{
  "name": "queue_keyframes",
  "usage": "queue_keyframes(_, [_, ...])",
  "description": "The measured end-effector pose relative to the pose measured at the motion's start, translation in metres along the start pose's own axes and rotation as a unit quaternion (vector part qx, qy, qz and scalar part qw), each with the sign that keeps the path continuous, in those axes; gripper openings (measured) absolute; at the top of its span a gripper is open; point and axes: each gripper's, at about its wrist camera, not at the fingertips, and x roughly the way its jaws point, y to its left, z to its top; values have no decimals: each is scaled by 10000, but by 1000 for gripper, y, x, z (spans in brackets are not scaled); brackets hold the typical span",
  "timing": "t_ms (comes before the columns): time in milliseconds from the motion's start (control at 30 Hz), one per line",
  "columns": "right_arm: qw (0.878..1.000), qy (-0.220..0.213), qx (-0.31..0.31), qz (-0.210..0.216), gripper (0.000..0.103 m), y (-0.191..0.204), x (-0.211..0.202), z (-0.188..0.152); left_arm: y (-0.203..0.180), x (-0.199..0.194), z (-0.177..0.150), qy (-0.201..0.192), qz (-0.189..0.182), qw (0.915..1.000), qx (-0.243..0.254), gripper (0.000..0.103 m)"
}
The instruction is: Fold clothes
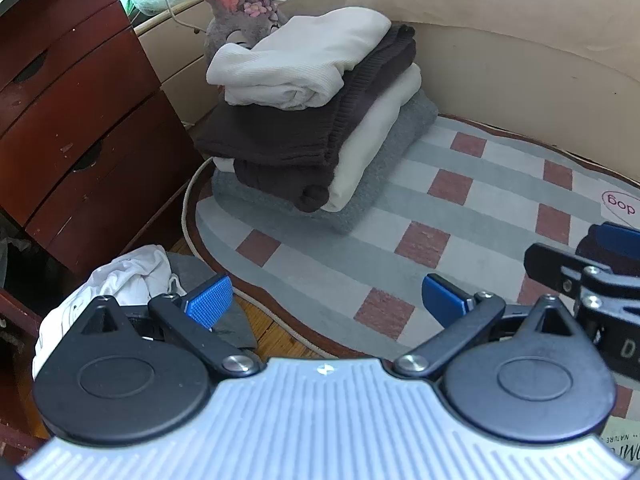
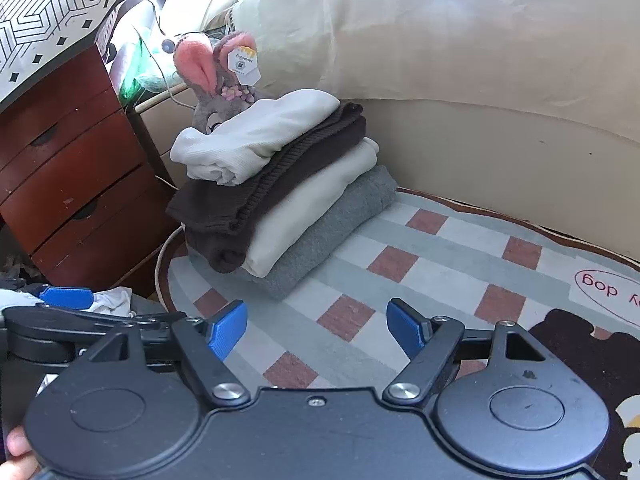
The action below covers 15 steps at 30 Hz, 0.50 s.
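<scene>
A stack of folded clothes (image 1: 316, 120) sits at the far left of a checked rug (image 1: 460, 216): a white top, a dark brown knit, a cream piece and a grey one at the bottom. It also shows in the right wrist view (image 2: 280, 184). A crumpled white garment (image 1: 120, 280) lies on the floor at the lower left, beside a grey cloth (image 1: 224, 312). My left gripper (image 1: 326, 304) is open and empty above the rug's near edge. My right gripper (image 2: 316, 330) is open and empty over the rug; it shows at the right edge of the left wrist view (image 1: 592, 264).
A red-brown chest of drawers (image 1: 72, 120) stands at the left. A plush rabbit (image 1: 240, 4) sits behind the stack. A cream bed side (image 1: 520, 72) runs along the back. A white cable (image 1: 192, 216) curves along the rug's left edge.
</scene>
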Motion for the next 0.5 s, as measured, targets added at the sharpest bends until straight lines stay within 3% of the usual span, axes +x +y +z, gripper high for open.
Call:
queue_keyframes(333, [10000,-16,-9,-62,82,6,0,-7,11,-2,-4,84,48,9994,-341,103])
queue_keyframes(500, [9999,-44,-44,-134,82,6,-3,-9,8,-3,-6,112,57,9995,-278,103])
